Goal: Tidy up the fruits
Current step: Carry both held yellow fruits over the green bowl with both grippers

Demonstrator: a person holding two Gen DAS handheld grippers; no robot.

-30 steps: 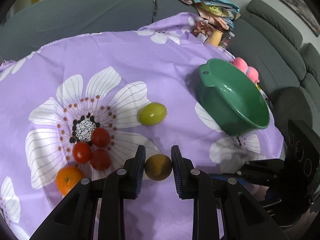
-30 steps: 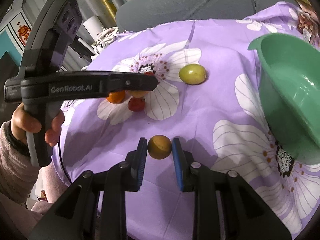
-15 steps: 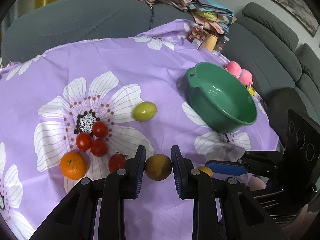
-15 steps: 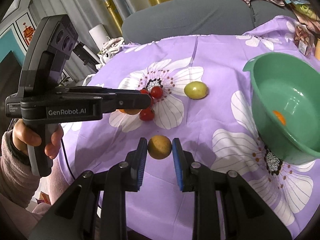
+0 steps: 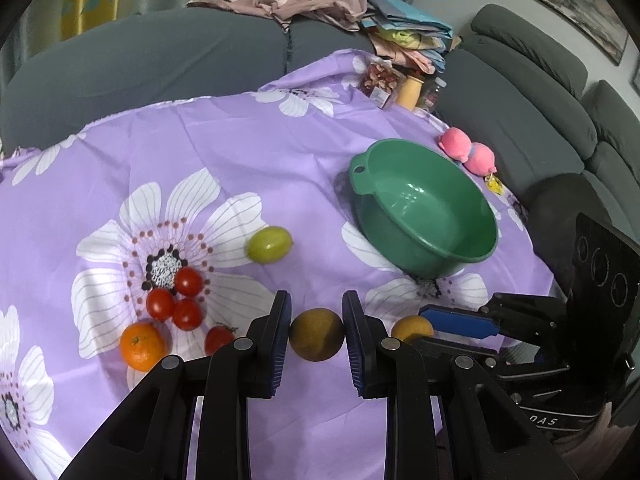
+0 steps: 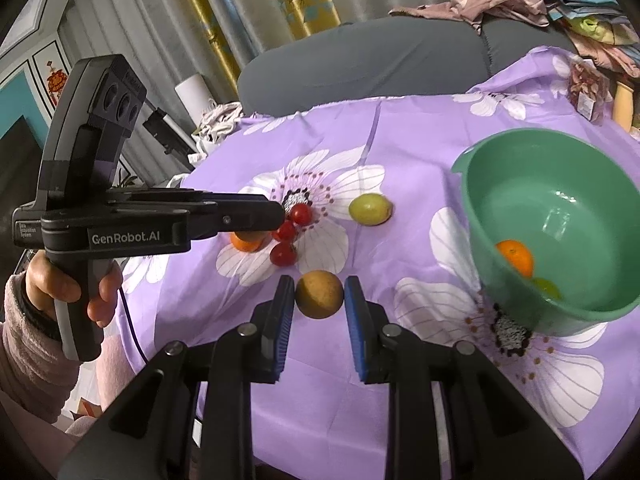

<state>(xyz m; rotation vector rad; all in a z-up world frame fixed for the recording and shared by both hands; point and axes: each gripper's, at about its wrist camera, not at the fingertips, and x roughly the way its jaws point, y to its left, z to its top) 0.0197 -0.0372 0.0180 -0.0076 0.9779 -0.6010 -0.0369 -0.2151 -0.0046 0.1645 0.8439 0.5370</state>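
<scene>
on the tablecloth: bowl toward the right edge, two fruits in it. lone fruit left of the bowl, mid-cloth. tomatoes cluster further left; an orange at their near-left, toward the near edge.

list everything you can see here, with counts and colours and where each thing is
cloth: 1, purple floral, over the table
bowl: 1, green, right side of cloth
tomatoes: 4, red, clustered left
oranges: 2, orange, one beside tomatoes, one in bowl
green fruit: 2, yellow-green, one mid-cloth, one in bowl
brown fruit: 2, one in each tool
plush toys: 2, pink, behind bowl
left tool: black, shut on fruit
right tool: black, shut on fruit
</scene>
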